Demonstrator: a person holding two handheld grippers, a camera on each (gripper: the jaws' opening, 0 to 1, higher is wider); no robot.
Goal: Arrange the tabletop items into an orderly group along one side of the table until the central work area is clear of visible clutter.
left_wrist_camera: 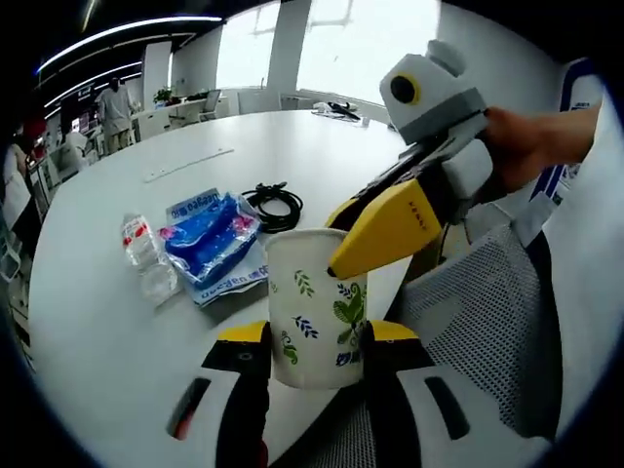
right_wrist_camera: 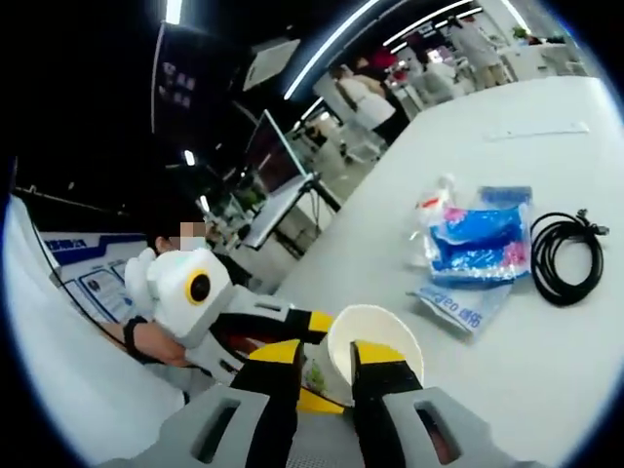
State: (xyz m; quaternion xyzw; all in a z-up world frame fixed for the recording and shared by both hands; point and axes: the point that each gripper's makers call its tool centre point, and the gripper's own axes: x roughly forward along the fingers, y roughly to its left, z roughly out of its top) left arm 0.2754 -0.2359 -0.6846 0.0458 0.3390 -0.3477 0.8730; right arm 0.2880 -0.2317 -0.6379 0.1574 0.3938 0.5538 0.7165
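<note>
Holding item one — paper cup (left_wrist_camera: 317, 307), leaf print, upright at the near counter (left_wrist_camera: 117, 341) edge: left claw (left_wrist_camera: 314, 356) jaws press its two sides, while right claw (right_wrist_camera: 322, 375) pinches the rim, one jaw inside the mouth and one outside, likely to steady it for a hand-over or a shift. Item two, blue wipes pack (left_wrist_camera: 210, 234), lies at 10 o'clock of the cup. Item three, crumpled plastic bottle (left_wrist_camera: 146, 255), touches the pack's far side. Item four, black coiled cable (left_wrist_camera: 273, 205), at 12 o'clock — all still mid-counter, ungrouped. Sorting judged barely begun.
</note>
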